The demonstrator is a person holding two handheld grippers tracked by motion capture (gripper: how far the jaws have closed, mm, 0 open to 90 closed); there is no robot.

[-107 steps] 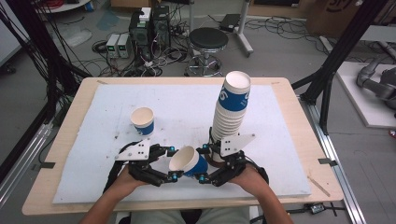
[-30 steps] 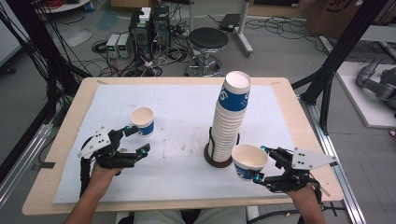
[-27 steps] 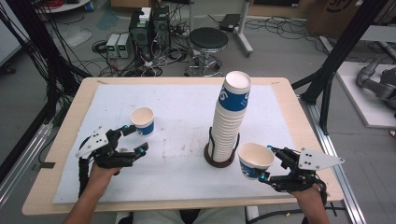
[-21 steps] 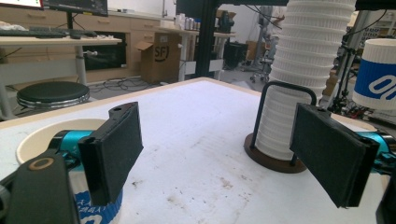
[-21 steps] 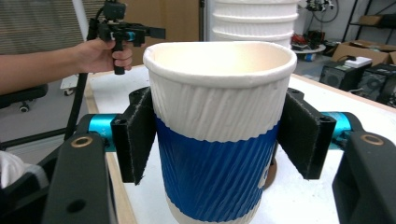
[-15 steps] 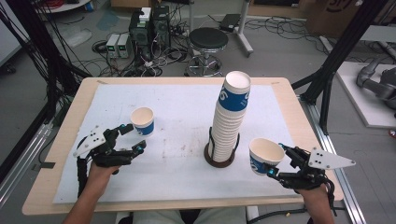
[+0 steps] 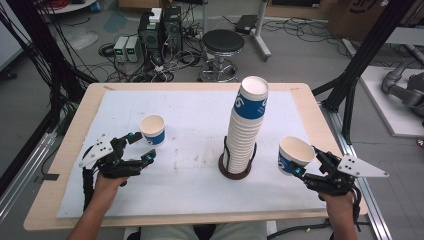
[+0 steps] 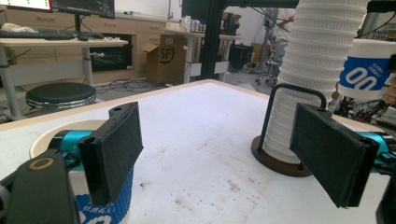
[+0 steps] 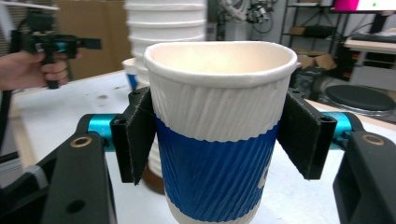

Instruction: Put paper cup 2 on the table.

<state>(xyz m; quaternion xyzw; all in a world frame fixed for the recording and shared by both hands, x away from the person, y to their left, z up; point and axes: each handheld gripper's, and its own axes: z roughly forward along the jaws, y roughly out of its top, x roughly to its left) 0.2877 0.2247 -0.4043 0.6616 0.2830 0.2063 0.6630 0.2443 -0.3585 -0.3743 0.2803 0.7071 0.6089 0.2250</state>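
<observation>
A paper cup [image 9: 219, 130], white with a blue ribbed band round its lower half, sits upright between the two black pads of my right gripper [image 7: 306, 165], clamped at mid-height where white meets blue. In the high view the cup [image 7: 295, 155] is held above the white mat [image 7: 190, 115], near the table's right edge and just right of the stack [image 7: 246, 127]. I judge it very light and thin-walled: empty, easily crushed, and stiffest at the rolled rim and the base. The ribbed sleeve gives my pads good friction, so a gentle squeeze across the middle should do; harder pressure would likely push the mouth oval, and in the right gripper view the rim already looks slightly flattened at the front. The stack is a tall column of the same cups, nested and standing in a dark round holder with a wire loop [image 8: 295, 93] up its side. Well to the left, a second cup [image 7: 152, 130] stands upright on the mat. My left gripper [image 7: 139, 146] rests low just beside it, jaws wide apart and holding nothing; in the left gripper view one pad [image 8: 114, 147] lies close against that cup's side. Beyond the table are a stool [image 7: 223, 42] and tangled cables on the floor.
</observation>
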